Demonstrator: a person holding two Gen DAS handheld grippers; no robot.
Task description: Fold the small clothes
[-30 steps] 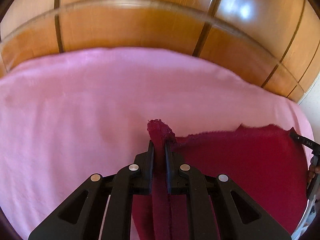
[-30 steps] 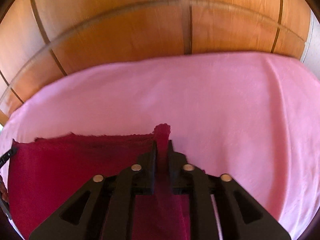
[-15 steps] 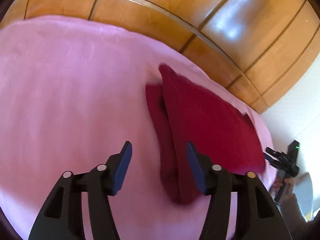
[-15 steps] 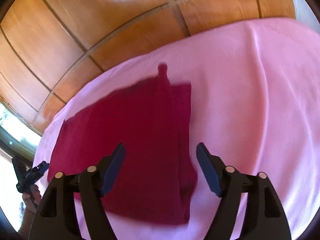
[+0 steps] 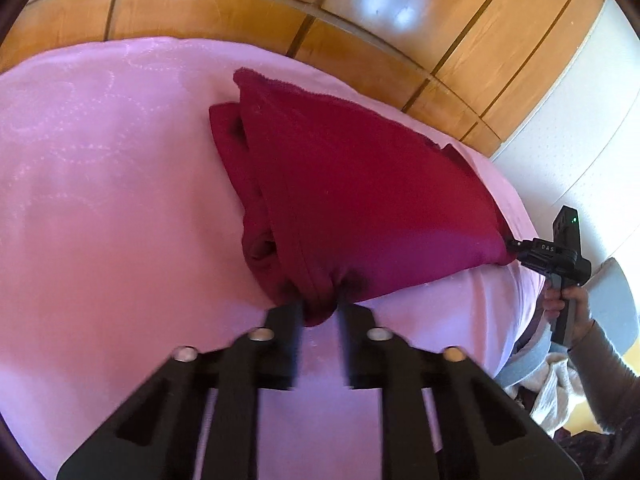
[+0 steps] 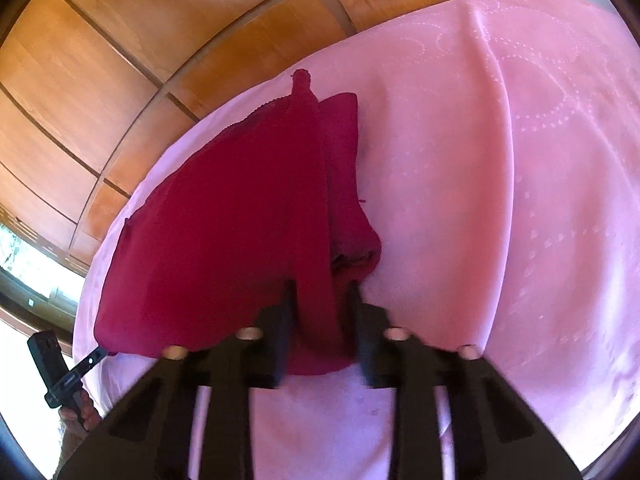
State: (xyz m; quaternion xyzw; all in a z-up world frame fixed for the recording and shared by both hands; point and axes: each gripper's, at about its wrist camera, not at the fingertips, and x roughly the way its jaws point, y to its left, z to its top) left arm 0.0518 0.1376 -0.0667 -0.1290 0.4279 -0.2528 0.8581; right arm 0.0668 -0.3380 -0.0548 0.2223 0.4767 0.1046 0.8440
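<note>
A dark red garment lies folded over on the pink cloth; it also shows in the right wrist view. My left gripper is at the garment's near left corner, fingers closing on a bunched fold of it. My right gripper is at the near right corner, its fingers either side of a bunched fold. The right gripper also shows in the left wrist view at the garment's corner. The left gripper shows in the right wrist view at the other corner.
A wooden panelled wall stands behind the pink-covered surface. A white wall is to the right. Pale laundry lies below the surface's right edge. A window is at the left.
Both grippers let go of the far edge after laying it over, opened, pulled back, and have now come in and closed around the garment's near corners.
</note>
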